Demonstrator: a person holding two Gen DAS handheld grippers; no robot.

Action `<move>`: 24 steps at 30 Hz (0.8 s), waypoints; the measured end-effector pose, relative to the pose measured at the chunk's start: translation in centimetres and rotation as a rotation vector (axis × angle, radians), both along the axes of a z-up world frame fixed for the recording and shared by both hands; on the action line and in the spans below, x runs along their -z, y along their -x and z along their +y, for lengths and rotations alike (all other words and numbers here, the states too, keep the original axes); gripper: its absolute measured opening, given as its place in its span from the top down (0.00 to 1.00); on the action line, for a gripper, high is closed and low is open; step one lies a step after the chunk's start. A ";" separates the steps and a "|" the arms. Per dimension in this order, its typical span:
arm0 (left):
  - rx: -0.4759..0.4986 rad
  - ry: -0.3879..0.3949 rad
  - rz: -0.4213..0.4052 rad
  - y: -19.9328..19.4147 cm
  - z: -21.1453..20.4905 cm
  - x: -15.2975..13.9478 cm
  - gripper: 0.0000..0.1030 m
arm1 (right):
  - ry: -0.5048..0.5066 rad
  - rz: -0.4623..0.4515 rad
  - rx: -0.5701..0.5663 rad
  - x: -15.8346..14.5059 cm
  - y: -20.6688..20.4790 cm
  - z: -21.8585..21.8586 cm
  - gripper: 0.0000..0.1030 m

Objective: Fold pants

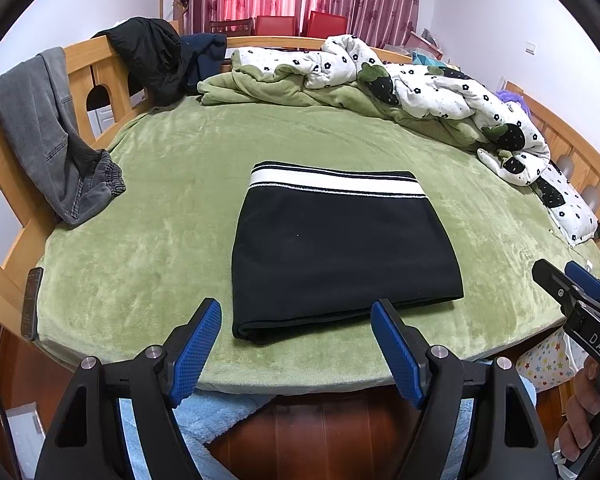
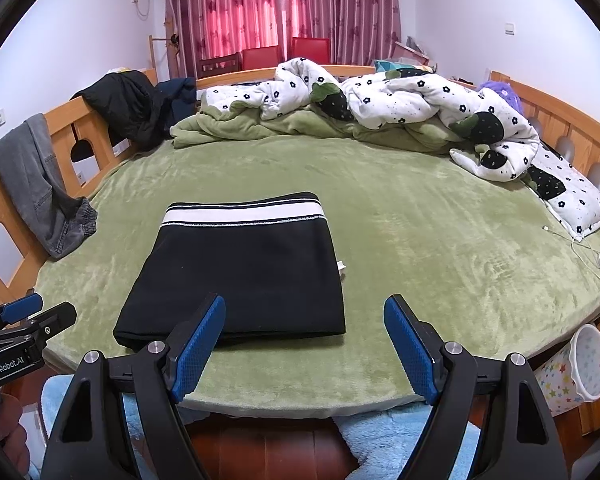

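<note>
Your black pants (image 1: 340, 248) lie folded into a compact rectangle on the green bed (image 1: 160, 216), near the front edge, white-striped waistband (image 1: 336, 184) on the far side and the thick folded edge facing you. Both grippers hang off the bed's near edge, apart from the cloth, holding nothing. The left gripper (image 1: 296, 348) is spread wide, and the bundle sits dead ahead of it, its near edge just past the fingertips and partly between them in that view. The right gripper (image 2: 304, 348) is spread wide too, but the bundle lies ahead and to its left, its right near corner (image 2: 342, 330) roughly on that gripper's centre line (the right wrist view shows a small white tag poking out on the bundle's right side). The long axis looks to run away from you, front edge to waistband, though the fisheye makes that hard to call. Judgement: the fold looks about done; if another fold or a lift is due, the left gripper is better lined up with the near edge, and the right one would need to shift left first.
</note>
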State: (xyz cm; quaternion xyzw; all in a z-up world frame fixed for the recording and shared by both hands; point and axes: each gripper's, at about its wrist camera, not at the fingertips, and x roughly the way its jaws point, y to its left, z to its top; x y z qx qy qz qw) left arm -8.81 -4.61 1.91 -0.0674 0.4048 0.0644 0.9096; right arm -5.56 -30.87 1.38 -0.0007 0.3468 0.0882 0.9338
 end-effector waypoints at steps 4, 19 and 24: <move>0.001 0.001 0.000 0.0 0.1 0.0 0.26 | -0.006 0.000 0.001 0.0 0.0 -0.1 0.22; 0.001 0.005 -0.003 0.1 0.5 0.0 0.26 | -0.006 0.001 -0.001 -0.1 0.0 0.0 0.22; 0.004 0.004 -0.004 0.0 0.8 0.0 0.26 | -0.008 0.002 0.001 -0.1 0.0 0.0 0.22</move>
